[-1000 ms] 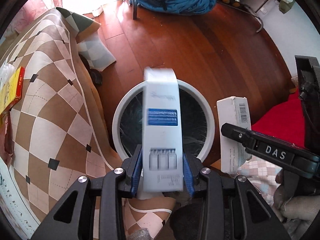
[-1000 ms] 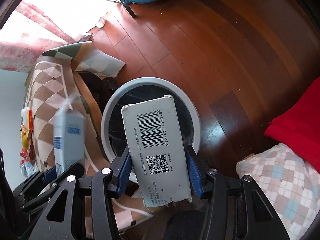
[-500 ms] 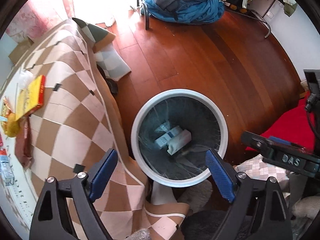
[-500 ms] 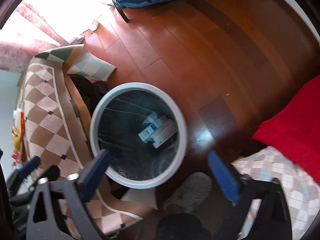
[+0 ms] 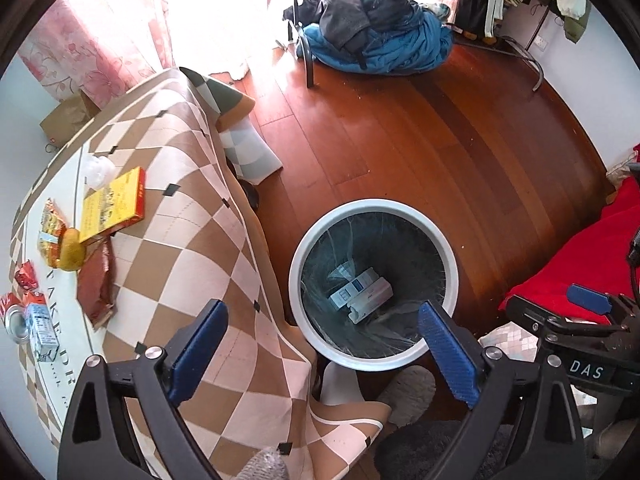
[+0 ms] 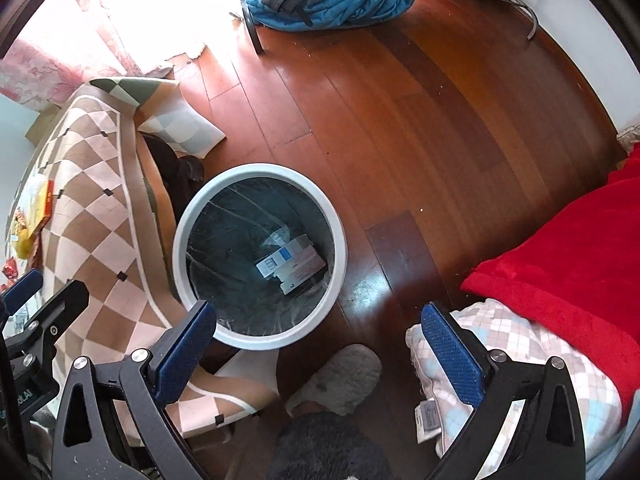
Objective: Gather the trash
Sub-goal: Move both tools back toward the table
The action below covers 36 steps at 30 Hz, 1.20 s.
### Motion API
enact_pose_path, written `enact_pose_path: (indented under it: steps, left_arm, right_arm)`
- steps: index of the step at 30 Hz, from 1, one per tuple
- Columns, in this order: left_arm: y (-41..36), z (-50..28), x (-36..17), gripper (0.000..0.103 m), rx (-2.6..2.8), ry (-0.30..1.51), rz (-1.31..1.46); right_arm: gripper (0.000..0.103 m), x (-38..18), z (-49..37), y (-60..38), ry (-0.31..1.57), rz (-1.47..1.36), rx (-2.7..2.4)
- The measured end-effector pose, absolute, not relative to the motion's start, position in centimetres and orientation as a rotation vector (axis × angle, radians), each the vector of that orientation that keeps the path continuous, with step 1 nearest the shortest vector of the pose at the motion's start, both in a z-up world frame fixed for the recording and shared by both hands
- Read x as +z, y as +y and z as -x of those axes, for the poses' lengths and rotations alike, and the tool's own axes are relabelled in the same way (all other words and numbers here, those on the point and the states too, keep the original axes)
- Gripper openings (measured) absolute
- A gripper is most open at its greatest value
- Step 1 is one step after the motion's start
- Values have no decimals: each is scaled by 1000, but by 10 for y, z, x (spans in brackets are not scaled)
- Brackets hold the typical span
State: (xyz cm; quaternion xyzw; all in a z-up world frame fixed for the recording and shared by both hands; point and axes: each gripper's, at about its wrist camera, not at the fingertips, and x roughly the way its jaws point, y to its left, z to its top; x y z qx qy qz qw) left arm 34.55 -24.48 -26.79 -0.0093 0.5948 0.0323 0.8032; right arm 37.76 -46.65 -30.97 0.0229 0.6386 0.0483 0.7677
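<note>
A round white trash bin (image 5: 450, 252) with a dark liner stands on the wooden floor; it also shows in the right wrist view (image 6: 338, 240). Two white boxes (image 5: 360, 295) lie at its bottom, also seen in the right wrist view (image 6: 291, 264). My left gripper (image 5: 322, 334) is open and empty above the bin's near rim. My right gripper (image 6: 318, 338) is open and empty, above and just right of the bin. On the checked tablecloth (image 5: 176, 240) lie a yellow box (image 5: 114, 204), snack wrappers (image 5: 94, 280), a can (image 5: 16, 320) and a small carton (image 5: 42, 330).
A red blanket (image 6: 560, 248) and a checked pillow (image 6: 520, 360) lie at the right. A grey slipper (image 6: 340, 376) sits on the floor by the bin. A blue bundle of clothes (image 5: 376, 44) lies by a rack at the far side.
Both grippers opened and let go of their white boxes, which dropped into the bin. Both grippers then rose and pulled back from the bin.
</note>
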Motion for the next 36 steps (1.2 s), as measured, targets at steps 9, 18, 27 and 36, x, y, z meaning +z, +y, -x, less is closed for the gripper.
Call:
enact_pose_path:
  steps: [9, 18, 27, 36]
  left_arm:
    - [-247, -323, -232, 98, 72, 1213, 19]
    - [-234, -292, -189, 98, 100, 1146, 33]
    - [-156, -254, -132, 98, 210, 1042, 149]
    - [9, -193, -147, 98, 509, 1060, 282]
  right_arm:
    - [103, -262, -350, -466, 1315, -69, 113]
    - [103, -210, -317, -461, 1230, -122, 147]
    - [103, -143, -290, -413, 1117, -178, 257]
    - [103, -148, -282, -239, 1191, -68, 491]
